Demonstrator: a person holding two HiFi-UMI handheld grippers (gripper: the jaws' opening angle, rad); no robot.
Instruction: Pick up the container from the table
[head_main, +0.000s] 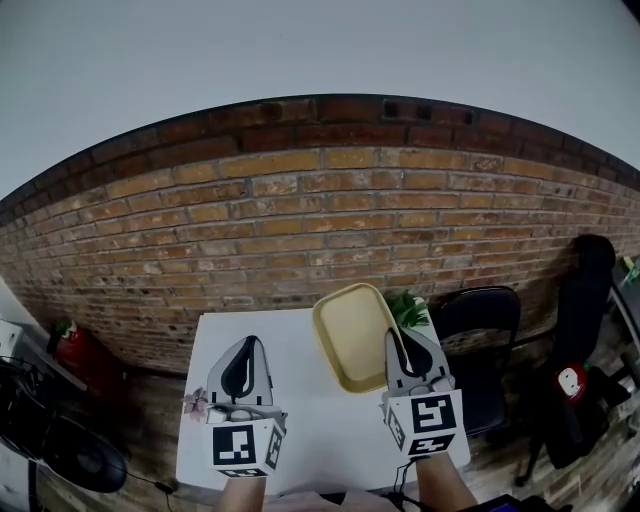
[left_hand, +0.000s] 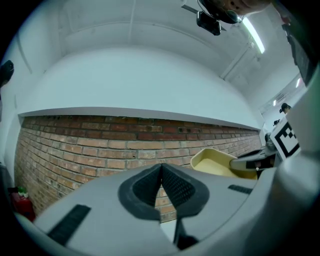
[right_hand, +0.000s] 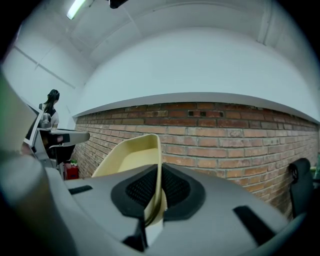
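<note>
A shallow pale-yellow container (head_main: 352, 332) hangs tilted in the air over the white table (head_main: 300, 420), gripped by its right rim. My right gripper (head_main: 405, 352) is shut on that rim; in the right gripper view the thin yellow wall of the container (right_hand: 131, 157) runs between the black pads (right_hand: 172, 187). My left gripper (head_main: 240, 372) is held over the left half of the table, its jaws together with nothing between them. From the left gripper view the container (left_hand: 214, 162) shows at the right, beyond the left gripper (left_hand: 161, 187).
A brick wall (head_main: 300, 220) stands straight ahead behind the table. A black chair (head_main: 480, 330) and a green plant (head_main: 408, 308) are right of the table. A red object (head_main: 80, 355) sits on the floor at the left, with dark equipment (head_main: 60, 450) nearby.
</note>
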